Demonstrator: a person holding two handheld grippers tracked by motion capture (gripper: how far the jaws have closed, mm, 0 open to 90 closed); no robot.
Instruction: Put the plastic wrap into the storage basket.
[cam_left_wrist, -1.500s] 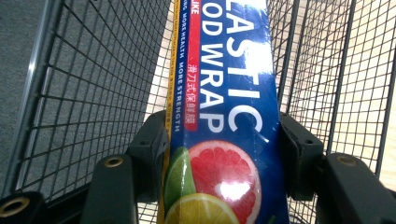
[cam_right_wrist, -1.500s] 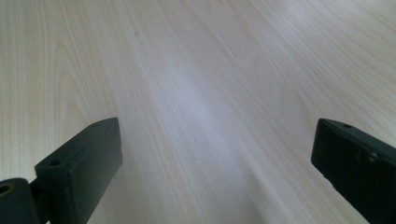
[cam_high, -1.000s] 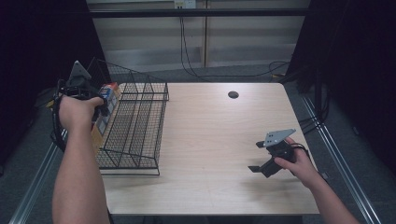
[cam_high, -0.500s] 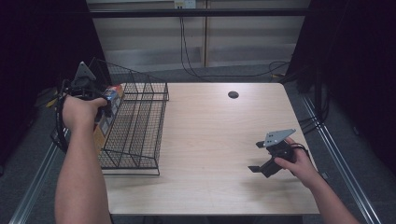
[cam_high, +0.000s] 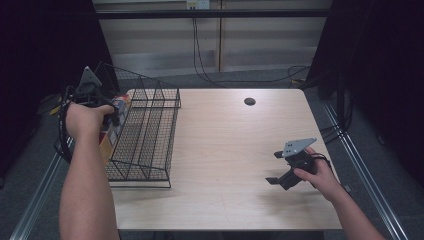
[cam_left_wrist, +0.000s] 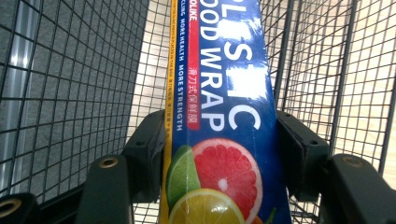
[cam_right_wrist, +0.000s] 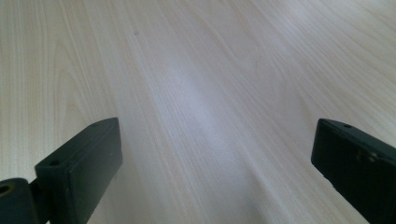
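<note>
A long blue plastic-wrap box (cam_left_wrist: 224, 107) printed with citrus slices is clamped between the jaws of my left gripper (cam_left_wrist: 219, 154), which is shut on it. In the high view this gripper (cam_high: 107, 117) holds the box (cam_high: 116, 116) at the left wall of the black wire basket (cam_high: 145, 132), near its far end. The basket mesh (cam_left_wrist: 70, 93) surrounds the box in the left gripper view. My right gripper (cam_high: 276, 167) rests low over the table's right side, open, with bare wood between its fingers (cam_right_wrist: 79, 163).
The light wooden table (cam_high: 225, 150) has a small dark round hole (cam_high: 249, 101) near its far edge. Cables trail on the floor behind the table. Metal rails run along both sides.
My left gripper has shifted slightly right and nearer with the box, along the basket's left wall. The right gripper has stayed in place.
</note>
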